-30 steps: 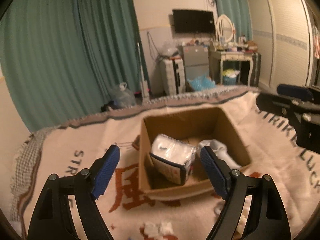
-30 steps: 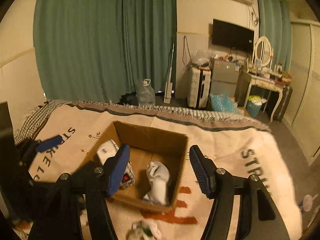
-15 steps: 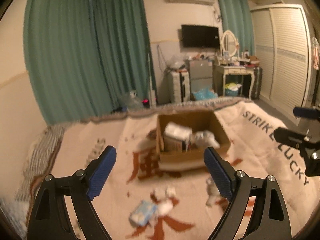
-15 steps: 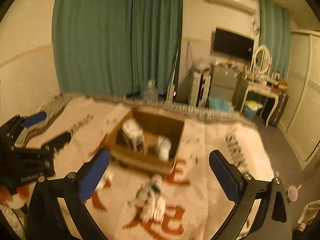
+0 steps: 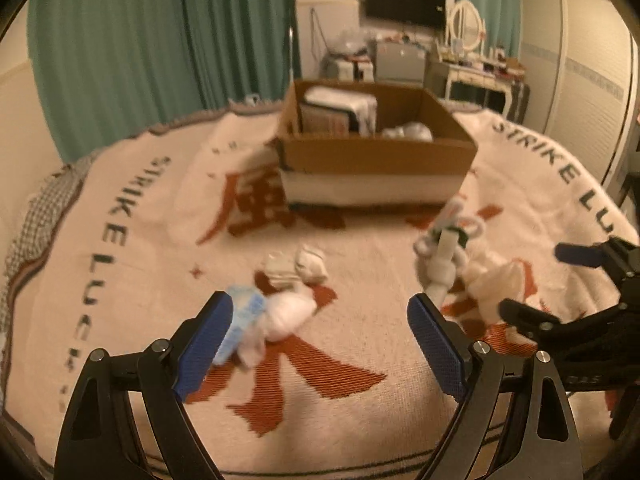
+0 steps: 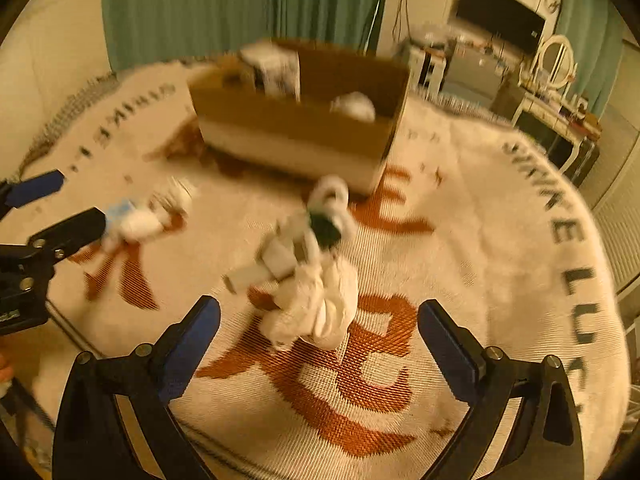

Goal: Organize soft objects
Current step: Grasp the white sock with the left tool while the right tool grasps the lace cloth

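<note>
Tongs, left point(image 5: 320, 336) and right point(image 6: 320, 336), are being held wide open and empty above soft toys point(image 6: 312, 280) on the blanket point(image 6: 460, 208).

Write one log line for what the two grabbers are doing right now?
left gripper: open, over blue-and-white soft bundle | right gripper: open, over white plush toy | brown cardboard box: two white items inside
</note>
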`<state>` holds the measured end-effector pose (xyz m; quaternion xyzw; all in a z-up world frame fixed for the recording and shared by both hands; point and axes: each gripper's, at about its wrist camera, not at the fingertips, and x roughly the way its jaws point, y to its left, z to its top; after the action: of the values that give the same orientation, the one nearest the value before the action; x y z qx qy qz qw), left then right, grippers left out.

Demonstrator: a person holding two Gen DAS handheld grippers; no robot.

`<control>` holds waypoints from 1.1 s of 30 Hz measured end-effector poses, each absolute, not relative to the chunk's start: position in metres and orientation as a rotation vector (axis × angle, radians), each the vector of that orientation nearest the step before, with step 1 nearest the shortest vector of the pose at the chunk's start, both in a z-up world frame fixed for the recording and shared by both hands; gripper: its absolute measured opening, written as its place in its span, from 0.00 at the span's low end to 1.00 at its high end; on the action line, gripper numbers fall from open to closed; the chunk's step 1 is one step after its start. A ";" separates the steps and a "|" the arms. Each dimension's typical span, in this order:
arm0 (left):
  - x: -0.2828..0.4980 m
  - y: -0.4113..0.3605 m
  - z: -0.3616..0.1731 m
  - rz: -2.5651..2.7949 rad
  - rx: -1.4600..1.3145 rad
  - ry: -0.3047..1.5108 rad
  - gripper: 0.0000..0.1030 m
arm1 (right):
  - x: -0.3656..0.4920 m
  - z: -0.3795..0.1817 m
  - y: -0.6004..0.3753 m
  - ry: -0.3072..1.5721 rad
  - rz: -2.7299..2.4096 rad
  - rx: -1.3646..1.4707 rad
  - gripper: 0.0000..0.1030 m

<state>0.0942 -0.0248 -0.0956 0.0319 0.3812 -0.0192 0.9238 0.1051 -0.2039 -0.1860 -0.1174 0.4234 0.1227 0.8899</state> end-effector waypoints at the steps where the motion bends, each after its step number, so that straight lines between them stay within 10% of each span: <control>1: 0.098 -0.027 -0.103 -0.049 0.059 0.796 0.88 | 0.113 -0.198 -0.206 0.913 0.265 -0.238 0.84; 8: 0.122 -0.054 -0.127 -0.093 0.081 0.838 0.87 | 0.141 -0.230 -0.219 1.017 0.371 -0.174 0.32; 17: 0.147 -0.097 -0.152 -0.157 0.081 0.909 0.86 | 0.152 -0.198 -0.250 0.909 0.338 -0.190 0.27; 33: 0.145 -0.105 -0.159 -0.277 0.112 0.924 0.28 | 0.133 -0.190 -0.270 0.845 0.269 -0.138 0.27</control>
<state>0.1447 -0.1053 -0.1587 0.0540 0.4441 -0.1330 0.8844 0.1330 -0.2695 -0.1899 -0.0667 0.4084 0.1302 0.9010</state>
